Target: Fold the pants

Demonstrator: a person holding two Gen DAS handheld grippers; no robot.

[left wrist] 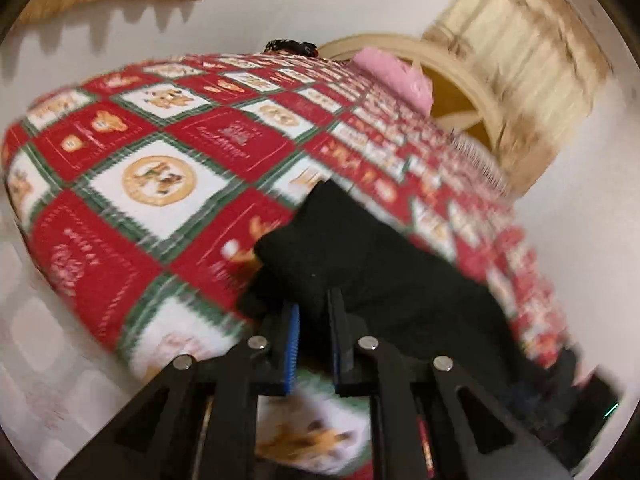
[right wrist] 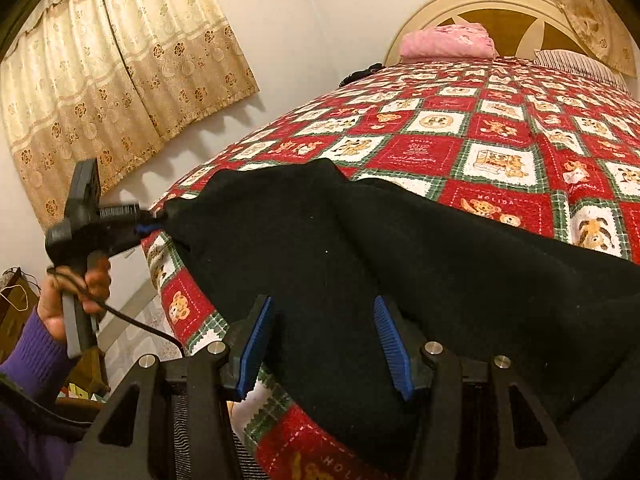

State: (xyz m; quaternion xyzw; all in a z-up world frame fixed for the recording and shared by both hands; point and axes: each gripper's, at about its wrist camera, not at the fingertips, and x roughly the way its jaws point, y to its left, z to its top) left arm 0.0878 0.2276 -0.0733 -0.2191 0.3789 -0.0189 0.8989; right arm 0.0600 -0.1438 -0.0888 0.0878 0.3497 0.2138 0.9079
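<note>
Two views, left tool (right wrist: 154,222) pinching black pants (right wrist: 360,260), right tool (right wrist: 324,344) spread

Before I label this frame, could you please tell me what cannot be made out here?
- Left wrist view: motion blur smears the pants, hiding whether the left tool pinches cloth.
- Right wrist view: the pants run off the right edge.
- Right wrist view: a dark item beside the pink bundle is too small.

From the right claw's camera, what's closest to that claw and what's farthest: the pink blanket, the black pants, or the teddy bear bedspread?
1. Black pants, right between the right claw's fingers.
2. Teddy bear bedspread, spread beyond the pants.
3. Pink blanket, far end by the headboard.
</note>
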